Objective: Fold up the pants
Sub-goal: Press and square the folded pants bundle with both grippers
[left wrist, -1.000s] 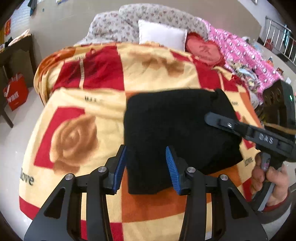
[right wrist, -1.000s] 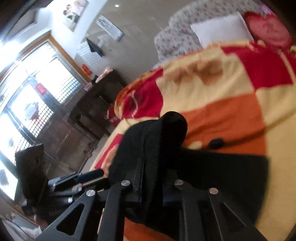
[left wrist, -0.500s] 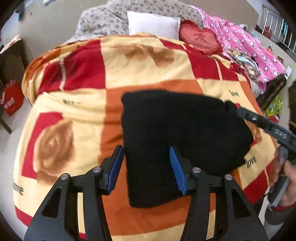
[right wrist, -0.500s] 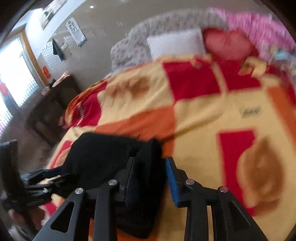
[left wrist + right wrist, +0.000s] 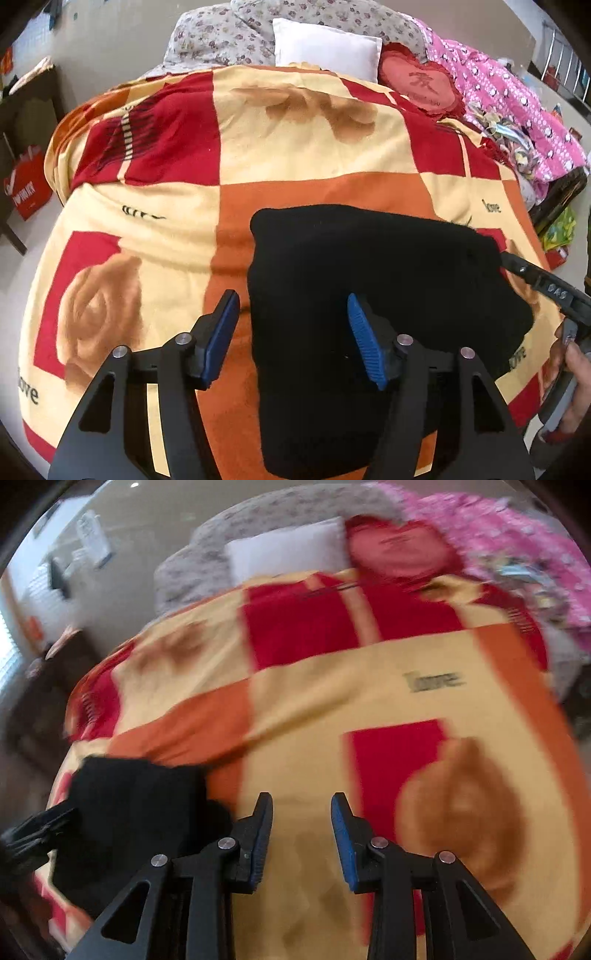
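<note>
Folded black pants (image 5: 369, 295) lie as a thick rectangle on the near part of the checked blanket (image 5: 295, 140). My left gripper (image 5: 291, 306) hovers over their left edge. Its jaws are opening, the blue pads (image 5: 364, 339) stand apart and press on nothing. In the blurred right wrist view my right gripper (image 5: 302, 805) is open over bare blanket, just right of the pants (image 5: 129, 805), with nothing between its jaws. One of its fingers (image 5: 524, 271) reaches the pants' right edge in the left wrist view, with a hand (image 5: 576, 373) on its grip.
A white pillow (image 5: 325, 48), a red heart cushion (image 5: 421, 83) and a pink quilt (image 5: 517, 99) lie at the bed's head and right side. A red bag (image 5: 26, 184) stands on the floor by dark furniture at left. The blanket (image 5: 332, 694) stretches bare beyond the pants.
My right gripper let go of the black fold it was shut on and swung right onto bare blanket. My left gripper's jaws widened as it shifted over the pants' left edge.
</note>
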Available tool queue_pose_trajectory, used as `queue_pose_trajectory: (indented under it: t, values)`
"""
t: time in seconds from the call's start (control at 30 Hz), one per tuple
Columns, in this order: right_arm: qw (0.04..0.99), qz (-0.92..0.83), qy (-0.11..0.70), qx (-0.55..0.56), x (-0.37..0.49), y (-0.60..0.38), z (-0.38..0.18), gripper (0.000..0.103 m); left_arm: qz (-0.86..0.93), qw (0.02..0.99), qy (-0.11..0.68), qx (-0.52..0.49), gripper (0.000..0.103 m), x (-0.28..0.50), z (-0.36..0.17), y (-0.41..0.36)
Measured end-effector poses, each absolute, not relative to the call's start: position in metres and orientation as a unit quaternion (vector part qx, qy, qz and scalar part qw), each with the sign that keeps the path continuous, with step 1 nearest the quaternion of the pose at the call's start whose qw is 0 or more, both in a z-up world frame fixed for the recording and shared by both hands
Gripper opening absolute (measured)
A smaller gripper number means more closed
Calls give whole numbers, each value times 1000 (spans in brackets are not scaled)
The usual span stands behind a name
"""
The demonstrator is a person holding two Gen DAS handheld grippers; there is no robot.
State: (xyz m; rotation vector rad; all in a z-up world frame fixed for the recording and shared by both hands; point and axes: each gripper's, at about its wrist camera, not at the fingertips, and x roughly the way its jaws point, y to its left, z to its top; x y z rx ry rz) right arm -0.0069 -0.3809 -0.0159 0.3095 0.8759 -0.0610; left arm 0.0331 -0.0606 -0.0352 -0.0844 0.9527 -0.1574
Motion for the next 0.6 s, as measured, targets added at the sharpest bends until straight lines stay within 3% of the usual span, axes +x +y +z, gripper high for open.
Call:
queue_pose_trajectory:
  t: [0.37, 0.6]
  values:
    - [902, 112, 411, 60, -12, -292, 11, 32, -60, 894, 444, -17, 61, 23, -21, -61]
    - [890, 114, 442, -12, -39, -274, -22, 33, -57, 891, 450, -32, 64, 19, -36, -58]
